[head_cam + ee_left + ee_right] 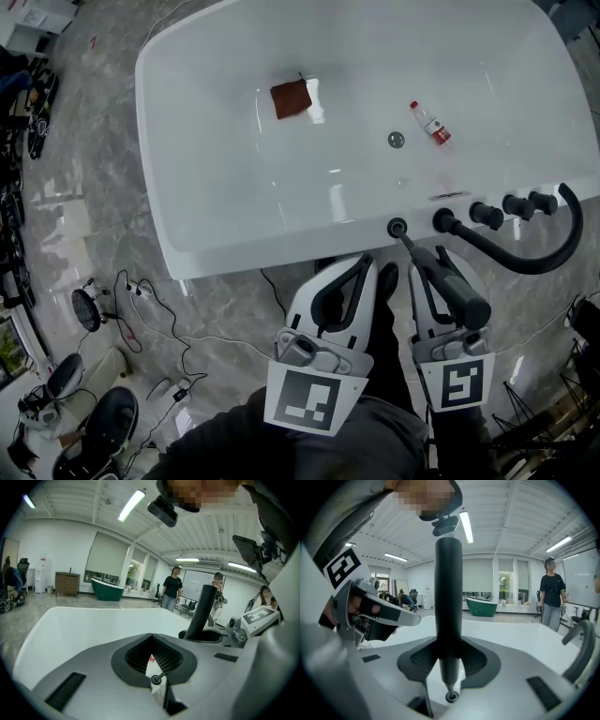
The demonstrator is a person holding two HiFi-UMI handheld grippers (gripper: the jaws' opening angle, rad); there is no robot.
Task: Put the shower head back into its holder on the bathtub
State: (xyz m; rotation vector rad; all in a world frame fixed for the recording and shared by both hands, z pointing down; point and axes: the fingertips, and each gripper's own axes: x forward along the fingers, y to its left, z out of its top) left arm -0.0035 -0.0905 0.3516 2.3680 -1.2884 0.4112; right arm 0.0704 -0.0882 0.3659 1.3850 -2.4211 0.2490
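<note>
The black shower head (461, 292) is clamped upright in my right gripper (424, 255), just outside the near rim of the white bathtub (234, 225). Its thin lower end runs down to the round holder (397, 227) on the rim. In the right gripper view the shower head (448, 597) stands between the jaws of the right gripper (449, 644), its tip right above the holder ring (451, 697). My left gripper (375, 267) hangs beside it, shut and empty. In the left gripper view the holder (156, 679) shows through the thin slit of that gripper (151, 639), with the shower head (200, 613) to the right.
Three black knobs (486, 215) and a curved black spout (530, 258) sit on the rim right of the holder. Inside the tub lie a brown cloth (291, 98), a small bottle (431, 124) and the drain (397, 140). Cables and a fan (86, 309) clutter the floor at left.
</note>
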